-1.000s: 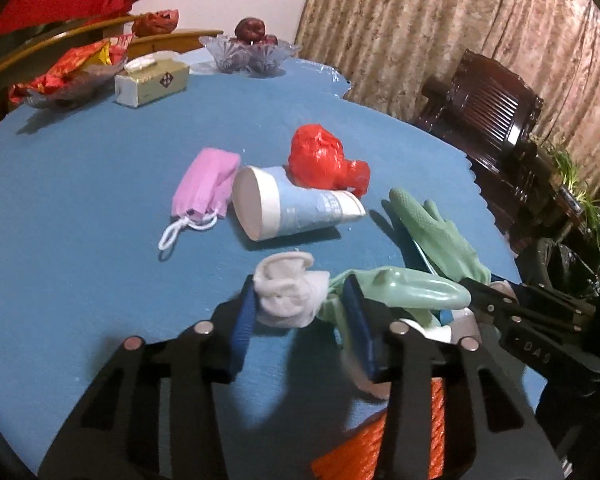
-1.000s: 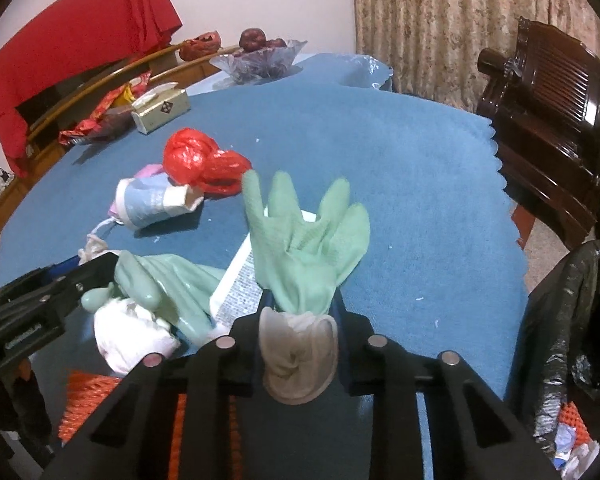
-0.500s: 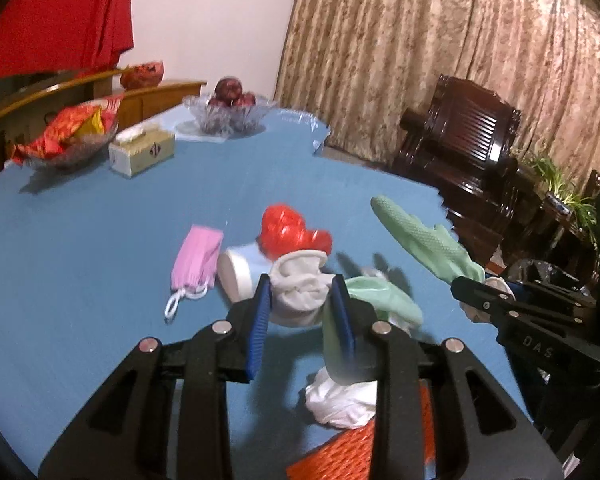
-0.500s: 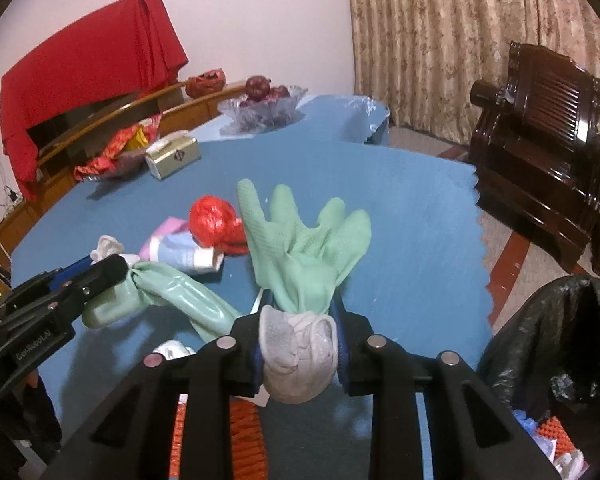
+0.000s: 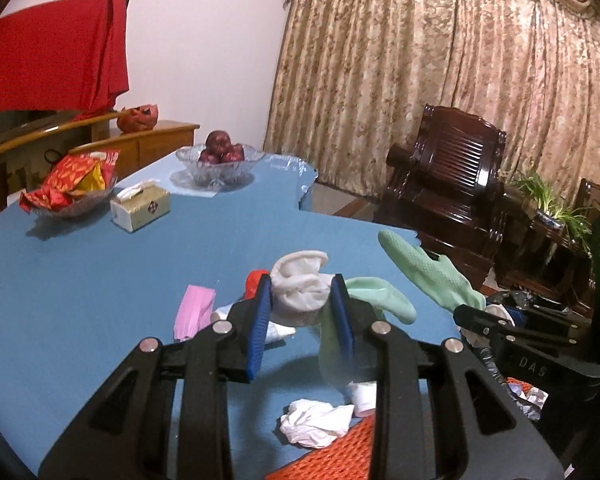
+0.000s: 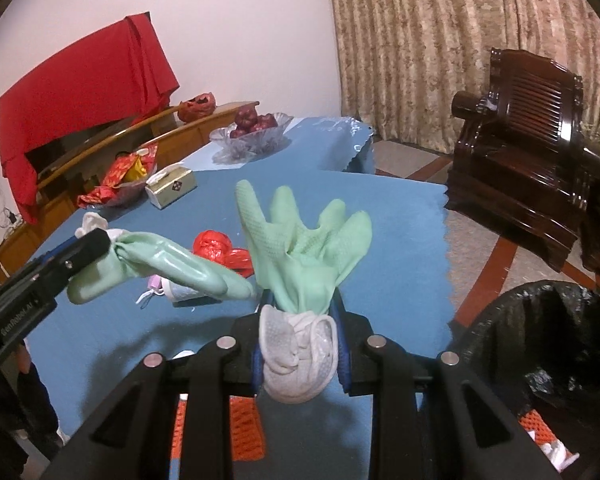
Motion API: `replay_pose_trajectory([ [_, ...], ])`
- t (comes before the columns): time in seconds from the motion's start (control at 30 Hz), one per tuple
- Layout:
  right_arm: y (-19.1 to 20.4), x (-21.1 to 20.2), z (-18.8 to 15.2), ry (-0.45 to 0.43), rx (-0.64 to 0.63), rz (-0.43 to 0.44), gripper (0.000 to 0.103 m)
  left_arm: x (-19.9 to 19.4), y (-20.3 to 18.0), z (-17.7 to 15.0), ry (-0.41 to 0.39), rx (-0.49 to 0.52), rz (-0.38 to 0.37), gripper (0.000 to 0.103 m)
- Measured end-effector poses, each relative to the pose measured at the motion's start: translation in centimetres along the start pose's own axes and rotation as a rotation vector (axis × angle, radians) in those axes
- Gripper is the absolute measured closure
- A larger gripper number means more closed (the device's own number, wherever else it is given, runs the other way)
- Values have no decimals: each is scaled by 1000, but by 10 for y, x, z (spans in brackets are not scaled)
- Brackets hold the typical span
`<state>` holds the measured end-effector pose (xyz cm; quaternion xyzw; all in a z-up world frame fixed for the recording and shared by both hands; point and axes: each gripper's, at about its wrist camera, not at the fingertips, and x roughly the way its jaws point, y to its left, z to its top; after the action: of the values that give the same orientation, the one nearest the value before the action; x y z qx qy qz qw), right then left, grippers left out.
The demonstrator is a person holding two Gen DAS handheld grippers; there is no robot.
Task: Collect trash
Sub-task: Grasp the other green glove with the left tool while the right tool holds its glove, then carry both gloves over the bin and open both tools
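Two limp green rubber gloves (image 6: 304,248) (image 5: 380,300), white-cuffed, aloft above table

Dim warm indoor light, fisheye-bent dark corners.

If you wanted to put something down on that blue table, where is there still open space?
The widest bare stretch of the blue table lies between the tissue box and the pink mask. Another bare strip runs along the scalloped edge toward the armchair. It is crowded near the grippers: red bag, crumpled tissue, orange mesh.
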<state>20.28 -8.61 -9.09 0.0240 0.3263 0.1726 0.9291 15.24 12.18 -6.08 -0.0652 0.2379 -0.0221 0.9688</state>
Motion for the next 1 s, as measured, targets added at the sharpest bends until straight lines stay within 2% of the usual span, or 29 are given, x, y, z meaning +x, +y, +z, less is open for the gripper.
replay_pose_trajectory([
  [0.5, -26, -67, -2, -74, 10, -76, 76, -23, -44, 5, -33, 29, -87, 74],
  [1.0, -95, -131, -25, -110, 87, -238, 76, -23, -122, -7, -9, 103, -238, 74],
])
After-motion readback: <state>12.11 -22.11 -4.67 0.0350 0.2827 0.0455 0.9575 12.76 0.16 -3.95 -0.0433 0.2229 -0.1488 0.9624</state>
